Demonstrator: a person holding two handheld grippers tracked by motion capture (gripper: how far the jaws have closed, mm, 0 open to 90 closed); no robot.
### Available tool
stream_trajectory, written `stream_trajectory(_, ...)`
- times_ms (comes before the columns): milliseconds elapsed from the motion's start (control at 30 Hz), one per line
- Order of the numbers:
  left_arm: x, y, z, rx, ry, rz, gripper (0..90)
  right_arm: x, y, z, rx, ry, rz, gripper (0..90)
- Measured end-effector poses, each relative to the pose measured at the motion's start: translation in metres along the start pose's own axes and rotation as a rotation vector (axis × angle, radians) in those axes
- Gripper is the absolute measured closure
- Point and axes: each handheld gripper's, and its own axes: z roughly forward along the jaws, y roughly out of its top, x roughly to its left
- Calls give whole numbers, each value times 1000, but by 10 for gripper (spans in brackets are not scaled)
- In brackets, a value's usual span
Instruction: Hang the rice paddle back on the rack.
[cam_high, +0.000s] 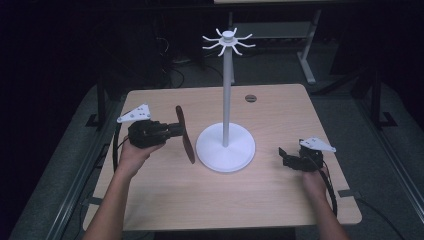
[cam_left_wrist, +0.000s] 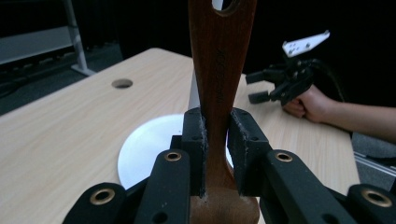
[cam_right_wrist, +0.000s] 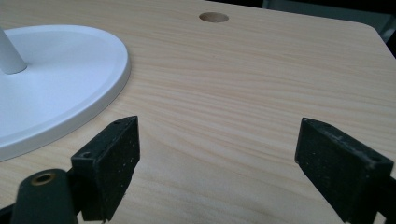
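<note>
A white stand with a round base (cam_high: 225, 148) and a tall pole carries a ring of hooks (cam_high: 228, 41) at its top, mid-table. My left gripper (cam_high: 176, 131) is left of the base, shut on a dark brown wooden utensil (cam_high: 186, 136) that it holds upright off the table. In the left gripper view the jaws (cam_left_wrist: 217, 135) clamp the utensil's handle (cam_left_wrist: 219, 60), whose end has a hole; the white base (cam_left_wrist: 144, 147) lies behind. My right gripper (cam_high: 284, 156) rests low at the table's right, open, with nothing between its jaws (cam_right_wrist: 219, 158). The base's rim (cam_right_wrist: 60, 88) is to its left.
The wooden table (cam_high: 165, 195) has a round cable hole (cam_high: 250, 98) at the back right. Bare tabletop lies in front of the stand. The floor around is dark, with table legs and cables behind. The right gripper (cam_left_wrist: 268, 86) also appears far off in the left gripper view.
</note>
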Motion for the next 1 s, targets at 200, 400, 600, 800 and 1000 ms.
stream_trajectory(200, 0, 24, -1, -21, -29, 14, 766, 0, 0, 0, -1, 0, 0, 135)
stream_trajectory(400, -2, 56, 1, -15, -36, 58, 766, 0, 0, 0, -1, 0, 1, 135)
stream_trajectory(600, -4, 86, 2, -26, -43, 92, 767, 0, 0, 0, -1, 0, 1, 135)
stream_trajectory(800, -5, 115, 3, -38, -49, 134, 767, 0, 0, 0, -1, 1, 0, 135)
stream_trajectory(1000, -6, 141, 5, -42, -53, 163, 767, 0, 0, 0, -1, 2, 1, 134)
